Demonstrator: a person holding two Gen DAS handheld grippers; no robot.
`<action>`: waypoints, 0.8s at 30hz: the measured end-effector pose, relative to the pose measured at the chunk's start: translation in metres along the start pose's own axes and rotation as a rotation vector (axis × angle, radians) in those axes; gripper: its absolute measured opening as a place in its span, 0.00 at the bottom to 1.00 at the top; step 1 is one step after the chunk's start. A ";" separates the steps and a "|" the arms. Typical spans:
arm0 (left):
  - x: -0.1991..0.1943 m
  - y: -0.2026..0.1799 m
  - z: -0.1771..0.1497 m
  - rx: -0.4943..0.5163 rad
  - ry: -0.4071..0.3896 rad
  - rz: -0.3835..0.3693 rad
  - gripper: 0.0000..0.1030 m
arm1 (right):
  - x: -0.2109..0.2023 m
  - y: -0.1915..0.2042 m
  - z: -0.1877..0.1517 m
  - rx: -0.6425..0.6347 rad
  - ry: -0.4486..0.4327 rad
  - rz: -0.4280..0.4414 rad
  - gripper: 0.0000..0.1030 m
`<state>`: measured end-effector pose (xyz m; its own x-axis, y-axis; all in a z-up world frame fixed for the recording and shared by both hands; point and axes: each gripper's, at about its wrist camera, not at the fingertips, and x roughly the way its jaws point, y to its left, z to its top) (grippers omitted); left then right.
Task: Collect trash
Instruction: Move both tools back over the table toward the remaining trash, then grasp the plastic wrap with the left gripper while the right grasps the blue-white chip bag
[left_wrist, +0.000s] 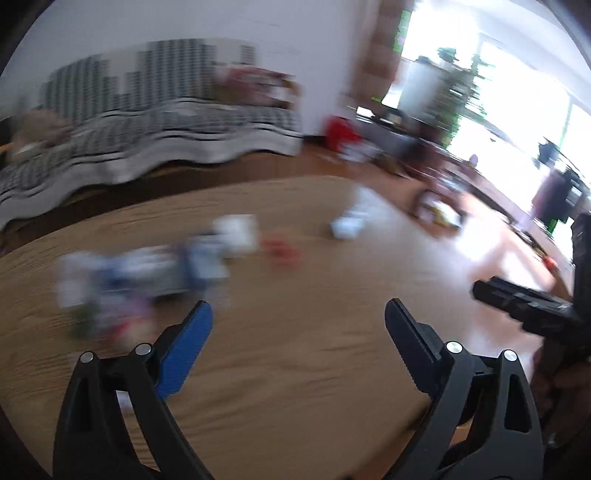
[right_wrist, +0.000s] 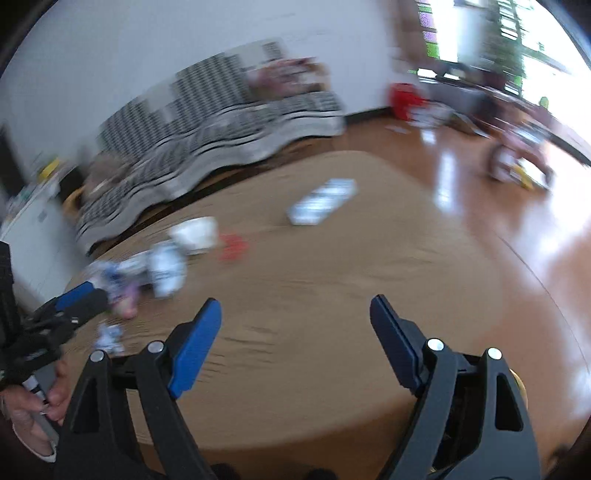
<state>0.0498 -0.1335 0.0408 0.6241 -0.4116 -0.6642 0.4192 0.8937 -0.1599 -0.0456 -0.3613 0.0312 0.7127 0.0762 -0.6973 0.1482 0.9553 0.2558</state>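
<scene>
Two grippers, left gripper (left_wrist: 298, 314) and right gripper (right_wrist: 295, 310), hover over the worktop (right_wrist: 332, 295), jaws wide and empty; blurred trash (right_wrist: 166, 266) litters its far-left edge.

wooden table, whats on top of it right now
On the wooden table, blurred by motion: a white cup-like container, a red scrap, a flat white-blue packet and a heap of crumpled wrappers. What the heap covers cannot be seen. Both open grippers hold nothing.
</scene>
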 end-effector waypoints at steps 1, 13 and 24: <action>-0.006 0.029 -0.004 -0.035 -0.008 0.044 0.89 | 0.014 0.026 0.005 -0.031 0.017 0.033 0.78; -0.001 0.187 -0.024 -0.200 -0.021 0.238 0.89 | 0.167 0.172 0.012 -0.111 0.114 0.175 0.77; 0.063 0.192 -0.001 -0.246 -0.030 0.187 0.87 | 0.230 0.171 0.017 -0.062 0.200 0.199 0.58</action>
<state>0.1685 0.0120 -0.0323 0.6962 -0.2374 -0.6775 0.1253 0.9694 -0.2109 0.1558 -0.1849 -0.0739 0.5733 0.3127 -0.7573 -0.0275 0.9312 0.3636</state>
